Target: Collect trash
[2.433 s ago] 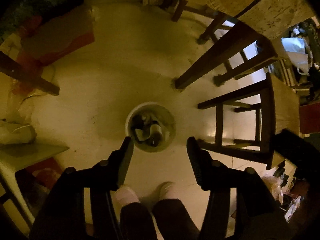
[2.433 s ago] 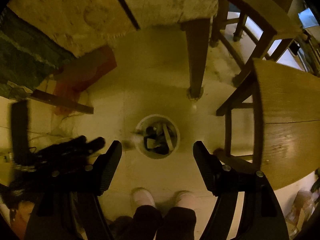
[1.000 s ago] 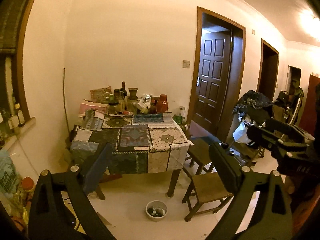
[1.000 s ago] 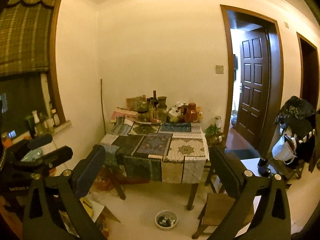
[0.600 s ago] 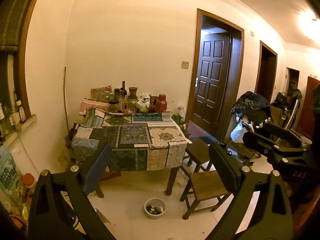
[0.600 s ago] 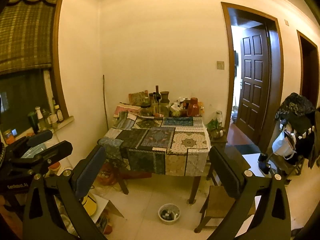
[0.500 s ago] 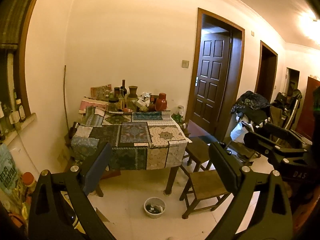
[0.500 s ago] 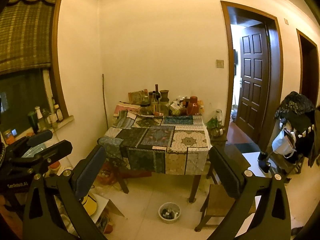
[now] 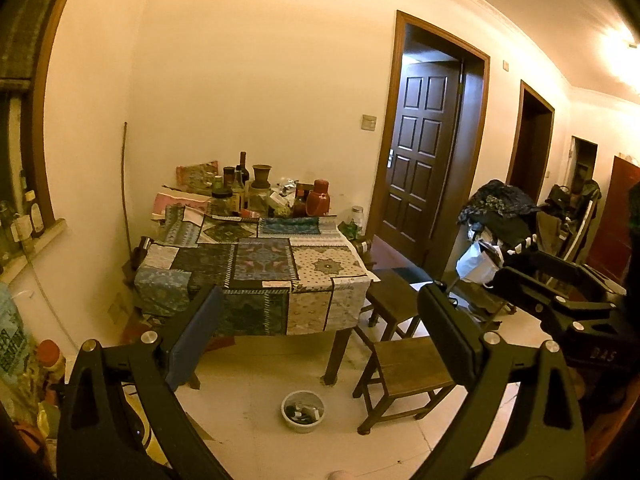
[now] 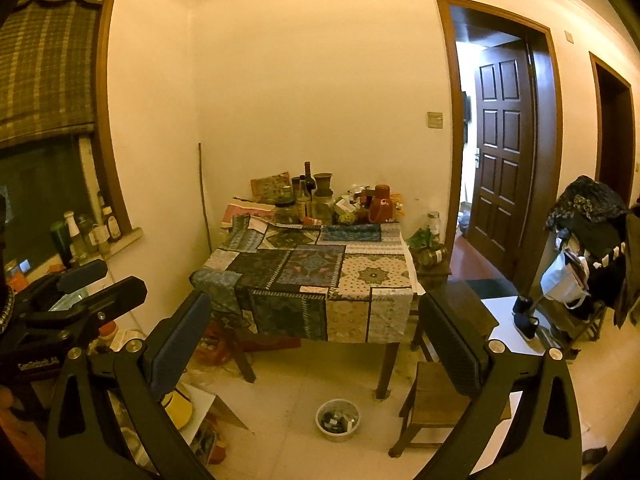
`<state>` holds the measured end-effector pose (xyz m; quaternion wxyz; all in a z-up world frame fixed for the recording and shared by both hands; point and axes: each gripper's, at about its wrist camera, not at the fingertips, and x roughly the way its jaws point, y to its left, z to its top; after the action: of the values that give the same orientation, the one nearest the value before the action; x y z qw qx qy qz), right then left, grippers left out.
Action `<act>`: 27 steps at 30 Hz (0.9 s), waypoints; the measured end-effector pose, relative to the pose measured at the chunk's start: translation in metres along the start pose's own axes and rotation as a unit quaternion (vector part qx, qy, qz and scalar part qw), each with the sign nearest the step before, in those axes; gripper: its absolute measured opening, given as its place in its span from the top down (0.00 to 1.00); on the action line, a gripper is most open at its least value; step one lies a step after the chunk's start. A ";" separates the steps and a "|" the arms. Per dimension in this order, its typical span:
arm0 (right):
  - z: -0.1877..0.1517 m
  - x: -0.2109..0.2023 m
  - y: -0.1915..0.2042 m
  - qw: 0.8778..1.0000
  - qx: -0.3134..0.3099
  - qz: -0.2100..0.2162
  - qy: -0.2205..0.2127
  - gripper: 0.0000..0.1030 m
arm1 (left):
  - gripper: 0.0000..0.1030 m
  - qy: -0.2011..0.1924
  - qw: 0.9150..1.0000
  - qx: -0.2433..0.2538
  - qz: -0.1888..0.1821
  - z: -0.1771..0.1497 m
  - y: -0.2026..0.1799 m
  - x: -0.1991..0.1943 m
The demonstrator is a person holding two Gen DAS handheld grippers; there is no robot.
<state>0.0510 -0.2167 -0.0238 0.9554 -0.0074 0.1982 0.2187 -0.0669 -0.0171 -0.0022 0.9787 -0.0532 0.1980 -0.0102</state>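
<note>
Above the floor, each hand-held gripper (image 9: 316, 316) (image 10: 314, 320) gapes wide, seemingly empty, facing the table (image 10: 376, 276).

**Room contents, non-task items**

A table (image 10: 384, 356) stands against the far wall under a patchwork cloth (image 10: 312, 276). Bottles, jars and a red flask (image 10: 380, 204) crowd its back edge. Two wooden stools (image 9: 404, 368) sit at its right side. A panelled door (image 10: 504, 152) stands open. Bottles (image 10: 80, 232) line the window sill beneath a woven blind (image 10: 44, 52). Clothing (image 10: 588, 208) is heaped at right.
</note>
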 end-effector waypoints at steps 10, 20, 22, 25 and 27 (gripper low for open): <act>0.000 0.000 -0.001 1.000 0.001 0.000 0.004 0.00 | 0.05 0.006 1.000 -0.004 -0.008 0.001 -0.005 0.005; 0.001 -0.001 -0.004 1.000 0.002 0.003 0.005 0.00 | 0.05 0.007 1.000 -0.003 -0.015 0.005 -0.007 0.008; 0.001 0.001 -0.004 1.000 0.002 0.004 0.005 0.00 | 0.05 0.007 1.000 -0.003 -0.014 0.006 -0.008 0.009; 0.001 0.001 -0.004 1.000 0.003 0.004 0.005 0.00 | 0.05 0.007 1.000 -0.004 -0.015 0.006 -0.007 0.010; 0.002 0.002 -0.005 1.000 0.003 0.005 0.006 0.00 | 0.05 0.008 1.000 -0.004 -0.015 0.006 -0.006 0.011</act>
<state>0.0558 -0.2198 -0.0232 0.9531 -0.0051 0.2050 0.2226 -0.0544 -0.0228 -0.0003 0.9765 -0.0606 0.2053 -0.0248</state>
